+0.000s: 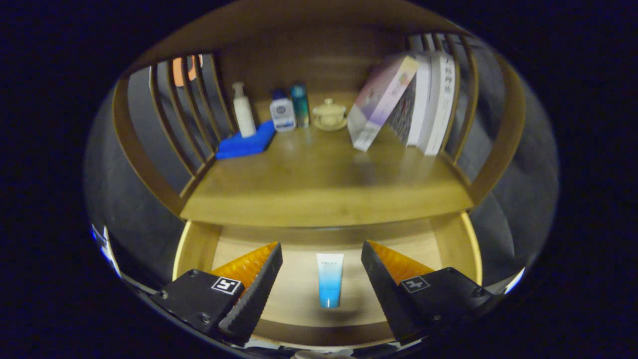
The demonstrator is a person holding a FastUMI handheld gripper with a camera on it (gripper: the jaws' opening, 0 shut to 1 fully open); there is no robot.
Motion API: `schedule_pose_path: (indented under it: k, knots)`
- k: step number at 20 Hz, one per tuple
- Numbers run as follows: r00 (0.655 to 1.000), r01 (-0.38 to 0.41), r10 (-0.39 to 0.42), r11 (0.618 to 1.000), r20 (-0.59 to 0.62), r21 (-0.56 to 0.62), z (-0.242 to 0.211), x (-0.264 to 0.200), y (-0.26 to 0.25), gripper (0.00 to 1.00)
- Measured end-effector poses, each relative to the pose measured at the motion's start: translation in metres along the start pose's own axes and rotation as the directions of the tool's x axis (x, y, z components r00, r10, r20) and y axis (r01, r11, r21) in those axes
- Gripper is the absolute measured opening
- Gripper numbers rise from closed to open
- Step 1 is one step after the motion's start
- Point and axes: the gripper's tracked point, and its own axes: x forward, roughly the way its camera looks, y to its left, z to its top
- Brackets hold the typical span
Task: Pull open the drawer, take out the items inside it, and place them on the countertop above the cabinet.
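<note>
Cabinet (149, 164): wooden, slatted sides.
Worktop (324, 184): books (433, 99) and a leaning box (381, 99) at the right rear; bottles (284, 112), a lidded cup (329, 114) and a blue cloth (246, 142) at the left rear.
Drawer (197, 247): pulled open below the worktop's front edge.
Gripper (321, 254): fingers spread apart, holding nothing.
Tube (329, 279): lying on the drawer floor, mid-width, between the fingers.

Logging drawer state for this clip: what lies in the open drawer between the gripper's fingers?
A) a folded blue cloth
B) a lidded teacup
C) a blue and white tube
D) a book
C: the blue and white tube lies on the floor of the open drawer, between the fingers of the open gripper, untouched.
</note>
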Motion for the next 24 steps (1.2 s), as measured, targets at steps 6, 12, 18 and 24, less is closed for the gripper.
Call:
schedule_pose_path:
  k: [6,12,18,24]
  knots:
    - [0.975,0.038,-0.046,0.998,-0.216,-0.041,-0.052,0.054,-0.011,1.0]
    - [0.934,0.04,-0.045,0.999,-0.355,-0.022,-0.077,0.069,-0.01,1.0]
    - [0.889,0.056,-0.044,0.998,-0.455,0.012,-0.093,0.077,-0.011,0.77]
    - [0.892,0.084,-0.067,0.996,-0.446,0.02,-0.096,0.076,-0.019,0.47]
